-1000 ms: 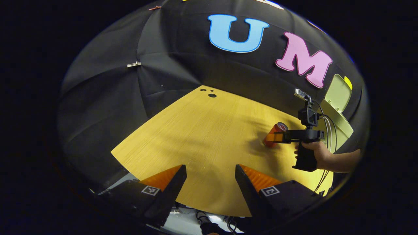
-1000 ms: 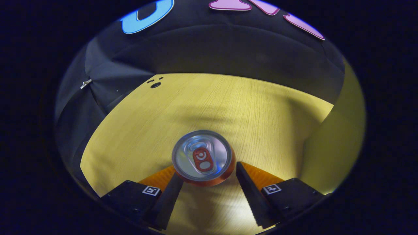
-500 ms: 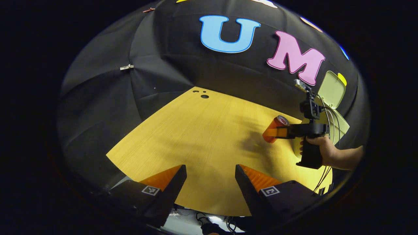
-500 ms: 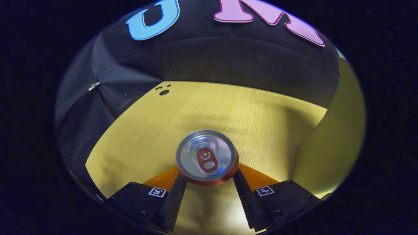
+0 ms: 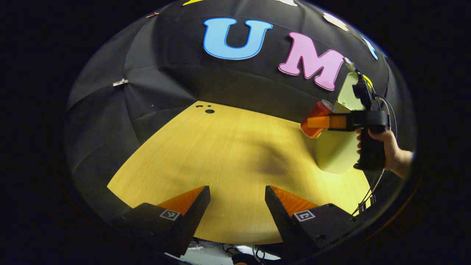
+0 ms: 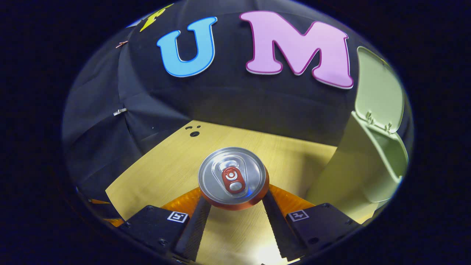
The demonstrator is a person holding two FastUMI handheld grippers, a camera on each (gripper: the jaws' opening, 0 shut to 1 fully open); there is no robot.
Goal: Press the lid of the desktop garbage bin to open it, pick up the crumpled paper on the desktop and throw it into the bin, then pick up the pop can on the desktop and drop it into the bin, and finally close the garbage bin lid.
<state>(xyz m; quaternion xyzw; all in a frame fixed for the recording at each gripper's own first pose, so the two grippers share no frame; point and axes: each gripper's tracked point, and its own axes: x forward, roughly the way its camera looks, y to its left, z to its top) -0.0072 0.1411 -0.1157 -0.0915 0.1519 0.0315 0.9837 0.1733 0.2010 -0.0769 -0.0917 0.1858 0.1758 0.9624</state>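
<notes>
- Right hand-held gripper (image 6: 232, 206) clamps the pop can (image 6: 232, 176), lifted off the table (image 6: 173, 162) beside the open garbage bin (image 6: 368, 165).
- Centre it over the opening before releasing.
- Left hand-held gripper (image 5: 237, 206) hangs released.

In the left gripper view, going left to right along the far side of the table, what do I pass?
The small dark holes in the table → pop can held off the table in the right tongs → garbage bin, lid up → the hand on the grip.
</notes>
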